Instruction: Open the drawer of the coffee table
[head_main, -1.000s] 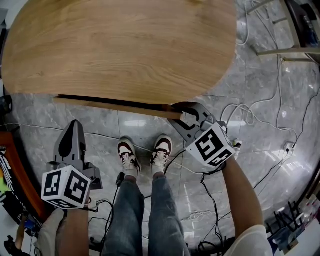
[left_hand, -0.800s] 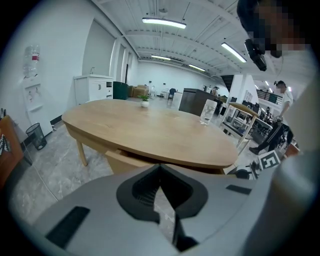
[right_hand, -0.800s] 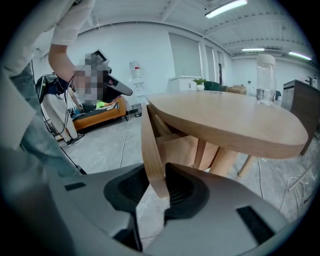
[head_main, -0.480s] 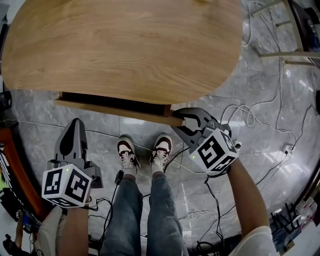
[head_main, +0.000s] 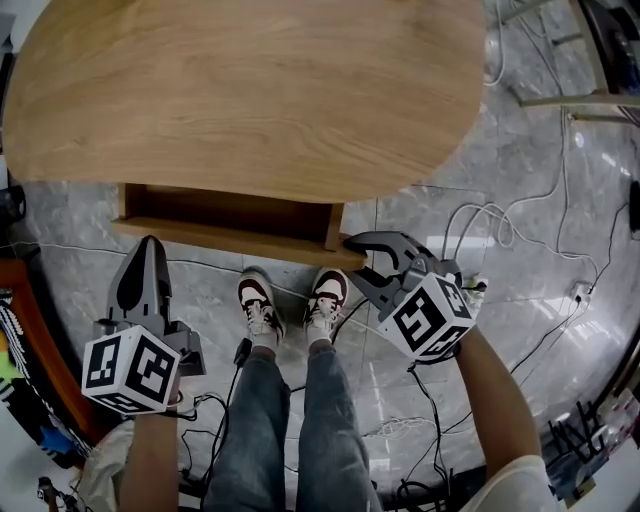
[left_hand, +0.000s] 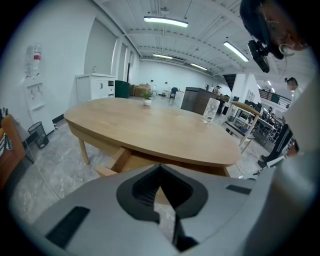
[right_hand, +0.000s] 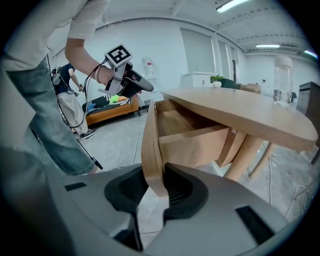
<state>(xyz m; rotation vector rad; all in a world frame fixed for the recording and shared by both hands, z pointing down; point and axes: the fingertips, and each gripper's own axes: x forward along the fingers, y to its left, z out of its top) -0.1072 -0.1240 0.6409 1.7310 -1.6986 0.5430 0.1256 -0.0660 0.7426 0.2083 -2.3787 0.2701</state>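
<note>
The right tongs (right_hand: 156, 187) are almost closed, pads clamped on the right end of the drawer (head_main: 235, 215) front panel, thin board filling the gap between them. The left tongs (head_main: 148, 262) are closed to a point and hold nothing, hanging just off the drawer's left front corner without touching it. A second ago only a dark sliver of the drawer showed under the coffee table (head_main: 240, 90) surface. Now its wooden well is bared along its whole width, and the right tongs have drawn back towards the person with it, so the pull is working and the task looks mostly done. How much travel remains cannot be read from here. The drawer's front edge now stands nearly above the toes of the person's shoes (head_main: 262, 305), so room to pull further is short unless the feet step back. Cables (head_main: 500, 235) trail over the floor to the right of the drawer, near the pulling arm.
</note>
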